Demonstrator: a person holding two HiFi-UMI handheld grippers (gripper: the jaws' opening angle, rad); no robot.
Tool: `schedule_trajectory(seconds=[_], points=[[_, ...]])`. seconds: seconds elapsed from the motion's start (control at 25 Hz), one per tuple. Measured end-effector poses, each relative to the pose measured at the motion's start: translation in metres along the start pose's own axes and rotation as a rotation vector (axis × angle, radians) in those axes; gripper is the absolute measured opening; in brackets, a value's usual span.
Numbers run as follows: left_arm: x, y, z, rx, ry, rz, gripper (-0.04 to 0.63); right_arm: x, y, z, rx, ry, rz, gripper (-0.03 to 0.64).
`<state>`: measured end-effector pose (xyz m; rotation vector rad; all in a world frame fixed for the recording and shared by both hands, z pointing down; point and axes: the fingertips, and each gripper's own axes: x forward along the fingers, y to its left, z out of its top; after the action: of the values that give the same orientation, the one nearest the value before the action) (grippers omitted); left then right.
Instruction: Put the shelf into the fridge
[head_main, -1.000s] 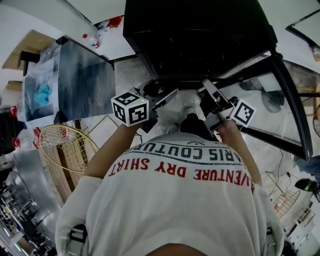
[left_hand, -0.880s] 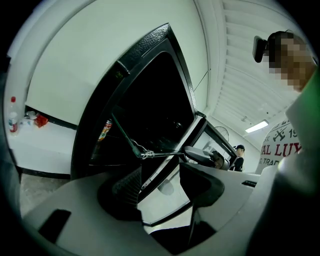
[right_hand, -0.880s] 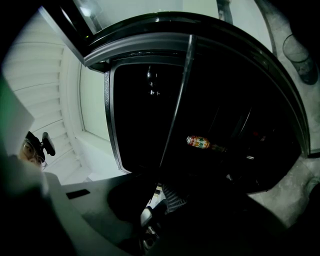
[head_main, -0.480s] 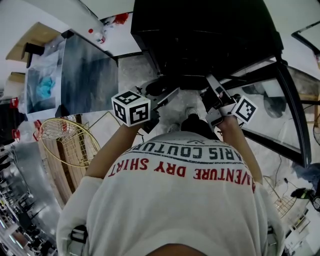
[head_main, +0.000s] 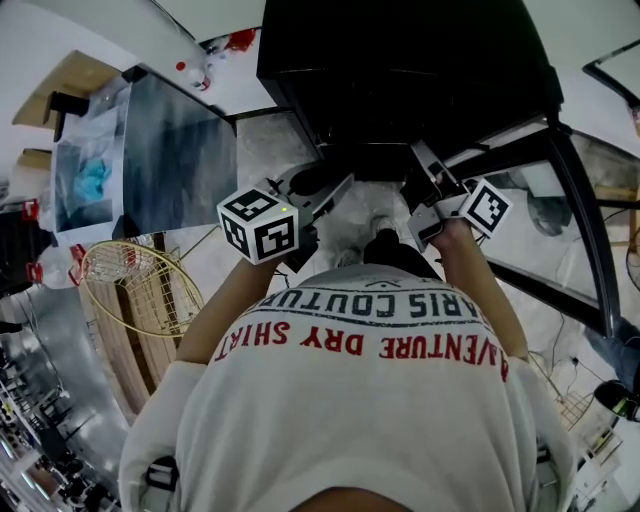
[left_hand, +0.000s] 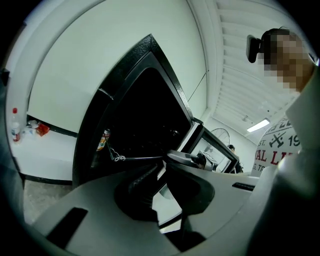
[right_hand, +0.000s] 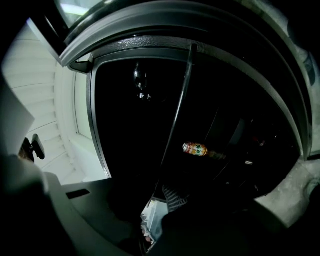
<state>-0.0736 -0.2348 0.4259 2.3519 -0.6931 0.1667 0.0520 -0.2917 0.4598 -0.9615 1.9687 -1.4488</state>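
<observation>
The left gripper's (left_hand: 162, 172) jaws have just been closing. Now they pinch the thin shelf (left_hand: 140, 158) between them. The right gripper's (right_hand: 155, 200) jaws are closed on the shelf too. Both grippers hold the shelf up, and its far end reaches into the dark fridge (head_main: 400, 70) at 12 o'clock from the person. The fridge door (head_main: 560, 230) hangs open toward 3 o'clock. A small bottle (right_hand: 195, 148) lies inside the fridge.
</observation>
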Motion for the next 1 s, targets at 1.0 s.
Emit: schedule_trajectory(seconds=[1.0], points=[[-0.005,-0.006,0.017,0.007,-0.009,-0.006,0.060,0.040,-0.012,0.029,0.008,-0.061,-0.066,0.049]])
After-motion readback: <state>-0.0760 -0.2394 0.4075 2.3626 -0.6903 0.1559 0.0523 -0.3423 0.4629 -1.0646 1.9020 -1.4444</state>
